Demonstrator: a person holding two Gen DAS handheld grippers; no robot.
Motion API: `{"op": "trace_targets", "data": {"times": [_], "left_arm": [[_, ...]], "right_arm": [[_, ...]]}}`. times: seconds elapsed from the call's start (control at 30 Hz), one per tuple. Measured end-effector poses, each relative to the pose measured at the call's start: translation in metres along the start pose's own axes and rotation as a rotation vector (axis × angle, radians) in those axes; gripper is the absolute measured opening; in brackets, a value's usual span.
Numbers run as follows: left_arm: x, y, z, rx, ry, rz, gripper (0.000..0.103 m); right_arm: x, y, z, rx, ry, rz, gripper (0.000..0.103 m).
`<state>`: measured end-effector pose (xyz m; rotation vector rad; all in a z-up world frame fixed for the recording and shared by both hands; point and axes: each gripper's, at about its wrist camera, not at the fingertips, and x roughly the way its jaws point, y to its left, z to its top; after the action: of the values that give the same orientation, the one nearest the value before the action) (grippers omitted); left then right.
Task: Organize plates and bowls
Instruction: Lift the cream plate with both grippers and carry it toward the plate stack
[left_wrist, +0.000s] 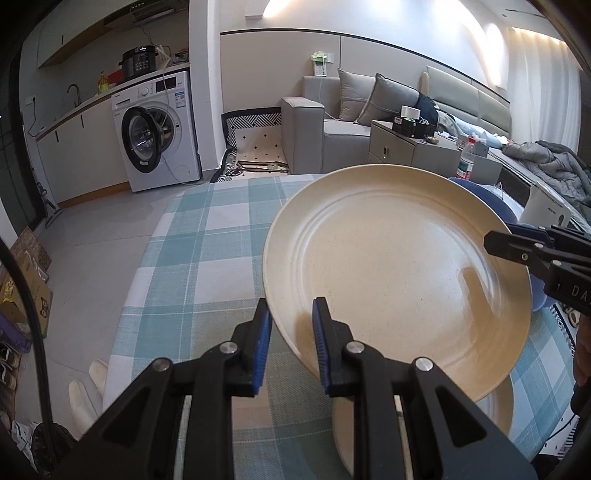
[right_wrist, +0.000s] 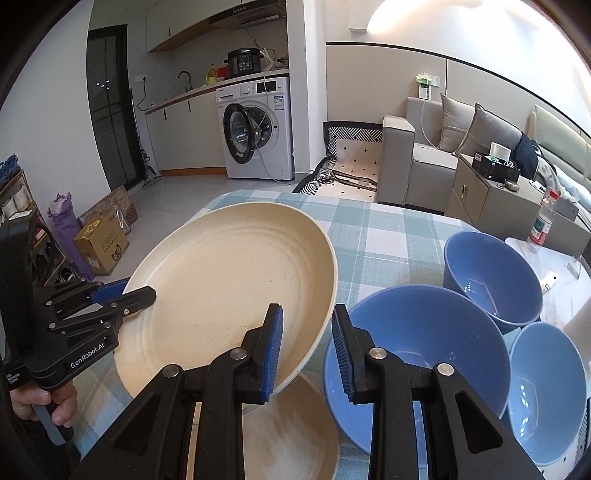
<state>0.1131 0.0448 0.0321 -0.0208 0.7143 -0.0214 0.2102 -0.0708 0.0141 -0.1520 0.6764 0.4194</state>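
Note:
A large cream plate is held tilted above the checked tablecloth. My left gripper grips its near rim, one pad above and one below. In the right wrist view the same plate shows with the left gripper clamped on its left rim. My right gripper is open, its jaws on either side of the plate's right rim. A second cream plate lies on the table beneath. Three blue bowls stand at the right.
The table's far and left edges drop to the tiled floor. A white appliance and a water bottle stand at the table's right side. A sofa and cabinet lie beyond.

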Motion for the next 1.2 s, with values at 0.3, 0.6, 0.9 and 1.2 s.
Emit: {"op": "trace_targets", "data": {"times": [0.3, 0.6, 0.9, 1.2], "left_arm": [[-0.013, -0.01, -0.006, 0.017, -0.015, -0.001, 0.02], [-0.025, -0.014, -0.015, 0.028, -0.019, 0.001, 0.02], [-0.031, -0.014, -0.024, 0.028, -0.016, 0.005, 0.02], [-0.038, -0.013, -0.032, 0.031, -0.018, -0.001, 0.02]], "right_arm": [[-0.019, -0.004, -0.013, 0.0, -0.015, -0.005, 0.028], [-0.034, -0.001, -0.026, 0.003, -0.026, -0.001, 0.028], [-0.043, 0.007, -0.041, -0.001, -0.032, 0.006, 0.028], [-0.051, 0.011, -0.057, -0.003, -0.031, 0.016, 0.029]]}}
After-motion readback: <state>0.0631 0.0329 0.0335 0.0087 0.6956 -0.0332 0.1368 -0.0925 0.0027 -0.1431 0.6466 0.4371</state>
